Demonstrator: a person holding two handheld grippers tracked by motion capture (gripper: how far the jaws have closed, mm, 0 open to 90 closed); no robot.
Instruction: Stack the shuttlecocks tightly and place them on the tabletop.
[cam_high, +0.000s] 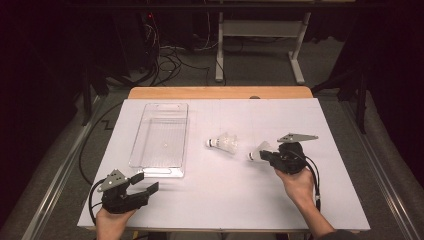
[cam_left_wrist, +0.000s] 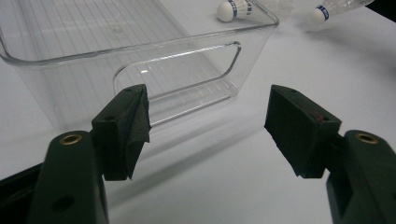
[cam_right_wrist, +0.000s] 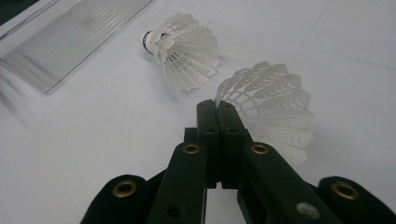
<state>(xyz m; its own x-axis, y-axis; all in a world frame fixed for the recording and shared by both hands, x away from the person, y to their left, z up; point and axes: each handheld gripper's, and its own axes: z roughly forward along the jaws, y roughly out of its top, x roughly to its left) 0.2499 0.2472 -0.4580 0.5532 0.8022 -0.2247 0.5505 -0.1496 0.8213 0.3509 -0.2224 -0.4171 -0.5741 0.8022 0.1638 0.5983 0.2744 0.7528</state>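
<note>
Two white shuttlecocks lie on the white tabletop (cam_high: 220, 200). One shuttlecock (cam_high: 224, 143) (cam_right_wrist: 184, 49) (cam_left_wrist: 236, 9) rests free on its side near the middle, cork pointing left. The second shuttlecock (cam_high: 258, 151) (cam_right_wrist: 275, 107) (cam_left_wrist: 327, 10) sits just right of it. My right gripper (cam_high: 264, 155) (cam_right_wrist: 217, 105) has its jaws pressed together, and the rim of that shuttlecock's skirt meets their tips. A clear plastic bin (cam_high: 142, 135) (cam_left_wrist: 187, 60) stands empty at the left. Just short of the bin's near end, my left gripper (cam_high: 145, 182) (cam_left_wrist: 210, 130) is open with nothing between its jaws.
The table's wooden far edge (cam_high: 220, 92) shows beyond the white sheet. Past it are floor cables (cam_high: 170, 60) and a white table frame (cam_high: 260, 30). Metal rails run along both sides of the table.
</note>
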